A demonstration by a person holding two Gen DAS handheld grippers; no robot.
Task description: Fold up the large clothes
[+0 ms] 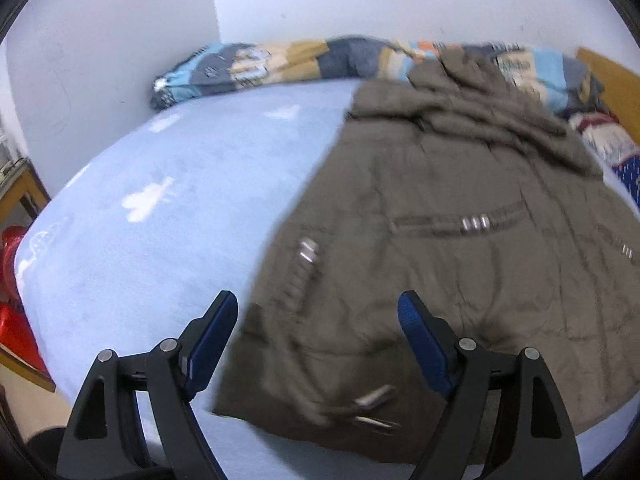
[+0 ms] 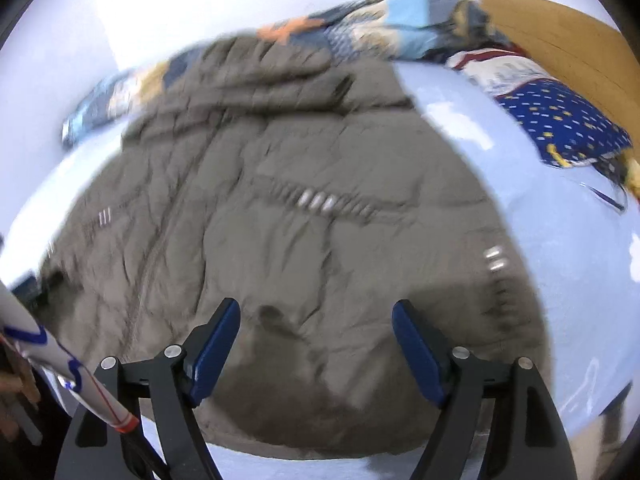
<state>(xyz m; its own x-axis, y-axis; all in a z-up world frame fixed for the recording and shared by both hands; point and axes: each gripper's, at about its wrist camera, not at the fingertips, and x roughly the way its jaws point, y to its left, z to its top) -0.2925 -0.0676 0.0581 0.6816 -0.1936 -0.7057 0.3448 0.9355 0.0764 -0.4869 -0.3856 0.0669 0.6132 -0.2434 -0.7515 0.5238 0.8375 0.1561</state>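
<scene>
An olive-brown padded jacket (image 1: 460, 240) lies spread flat on a light blue bed (image 1: 160, 208), hem toward me, hood toward the far wall. Zipped pockets with metal pulls show on its front. My left gripper (image 1: 318, 308) is open and empty, hovering above the jacket's lower left corner. In the right wrist view the jacket (image 2: 280, 220) fills the middle. My right gripper (image 2: 316, 316) is open and empty above the jacket's lower right part, near the hem. Both views are blurred by motion.
A patterned quilt (image 1: 320, 62) lies bunched along the far wall. A dark blue patterned pillow (image 2: 560, 120) and a wooden headboard (image 2: 560, 40) are at the right. A red object (image 1: 16, 320) sits by the bed's left side. A white sleeve (image 2: 60, 360) shows at lower left.
</scene>
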